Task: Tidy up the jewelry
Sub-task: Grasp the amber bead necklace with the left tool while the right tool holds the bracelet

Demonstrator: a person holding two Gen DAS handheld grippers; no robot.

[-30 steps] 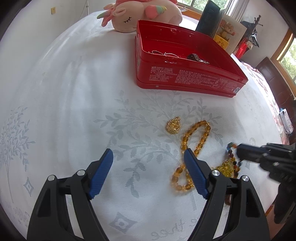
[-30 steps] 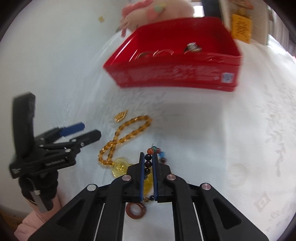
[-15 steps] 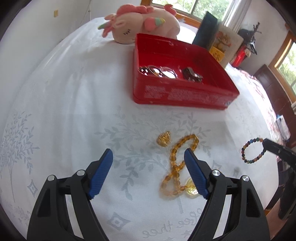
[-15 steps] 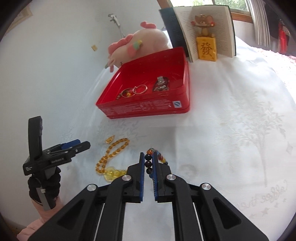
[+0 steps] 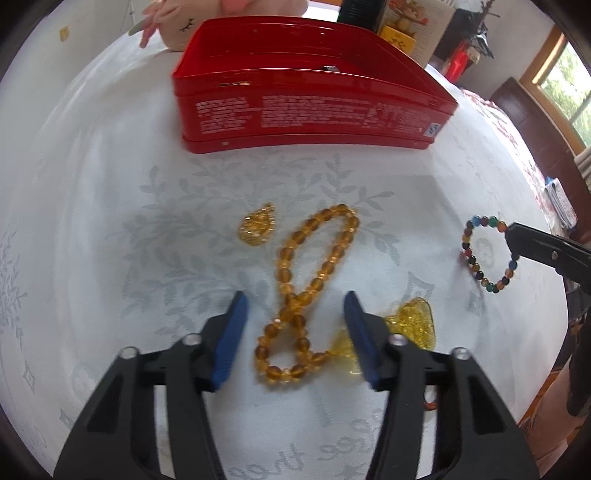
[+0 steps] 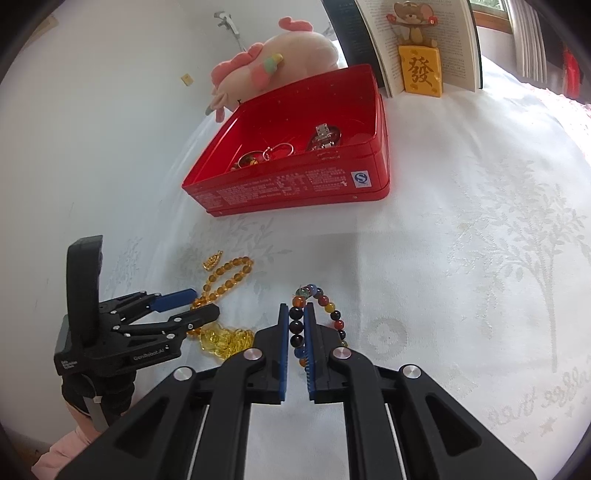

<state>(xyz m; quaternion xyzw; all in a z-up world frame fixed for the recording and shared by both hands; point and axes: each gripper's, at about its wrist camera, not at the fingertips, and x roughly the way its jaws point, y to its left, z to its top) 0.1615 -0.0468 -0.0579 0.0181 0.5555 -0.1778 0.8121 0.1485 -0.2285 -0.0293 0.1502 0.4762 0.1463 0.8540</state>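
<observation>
Since half a second ago, both grippers have dropped closer to the white embroidered tablecloth, and the left gripper now straddles the amber bead strand.

Largest, at upper centre of both views, sits the open red metal tin, already holding rings and a clasp piece; it is probably where the jewelry is being gathered. Behind it lie a pink plush unicorn and an open book.

At lower centre of the right view, the right gripper is nearly closed, pinching the multicoloured bead bracelet, which hangs off the cloth, likely for carrying to the tin.

The left gripper's blue-padded jaws stand wide apart and empty around the looped amber bead strand, apparently ready to close on it. Smallest, a gold filigree pendant lies just beside the strand's upper left.
</observation>
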